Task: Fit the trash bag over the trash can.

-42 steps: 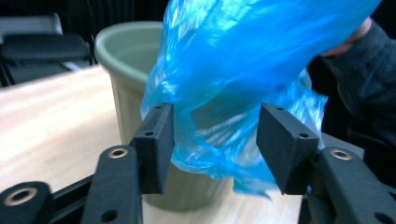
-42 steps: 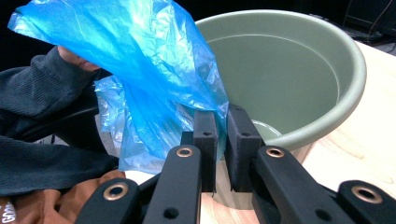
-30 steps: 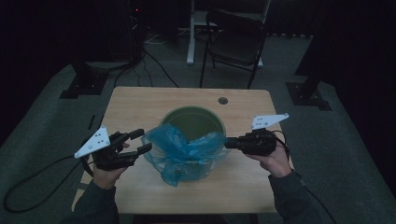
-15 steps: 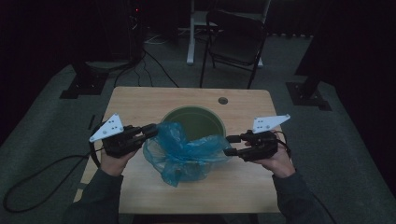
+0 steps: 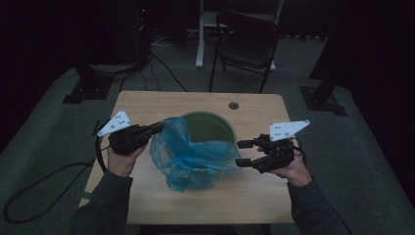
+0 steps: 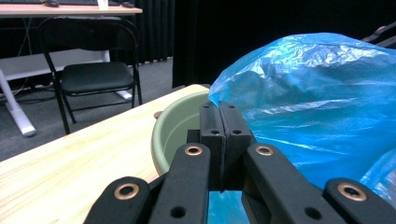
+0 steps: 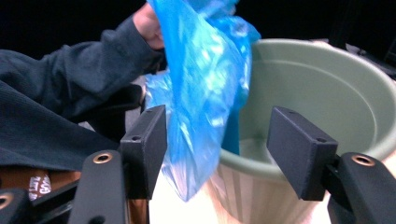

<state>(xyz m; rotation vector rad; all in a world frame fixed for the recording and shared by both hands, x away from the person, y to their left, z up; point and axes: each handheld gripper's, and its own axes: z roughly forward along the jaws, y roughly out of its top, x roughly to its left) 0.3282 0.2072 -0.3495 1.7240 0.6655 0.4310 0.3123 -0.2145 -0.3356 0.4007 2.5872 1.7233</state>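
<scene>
In the high view, a round pale green plastic bucket (image 5: pixel 211 128) is standing in the middle of a light wooden table (image 5: pixel 147 105). A crumpled blue thin plastic bag (image 5: pixel 188 156) is hanging over the near rim of the bucket and partly falling on its front side. The left gripper (image 5: pixel 157 127) is touching the left edge of the bag, with its jaws pressed together. The right gripper (image 5: pixel 241 152) is sitting just beside the right side of the bag, with its jaws spread apart. A black folding chair (image 5: pixel 247 41) is standing on the grey floor behind the table.

In the left gripper view, the left gripper (image 6: pixel 219 108) is pinching the edge of the blue bag (image 6: pixel 322 98) between its closed jaws, above the bucket rim (image 6: pixel 173 128).

In the right gripper view, the jaws of the right gripper (image 7: pixel 217 140) are standing wide open, and a hanging fold of the bag (image 7: pixel 201 93) is lying between them without touching either one. The bucket (image 7: pixel 322 93) is just behind.
</scene>
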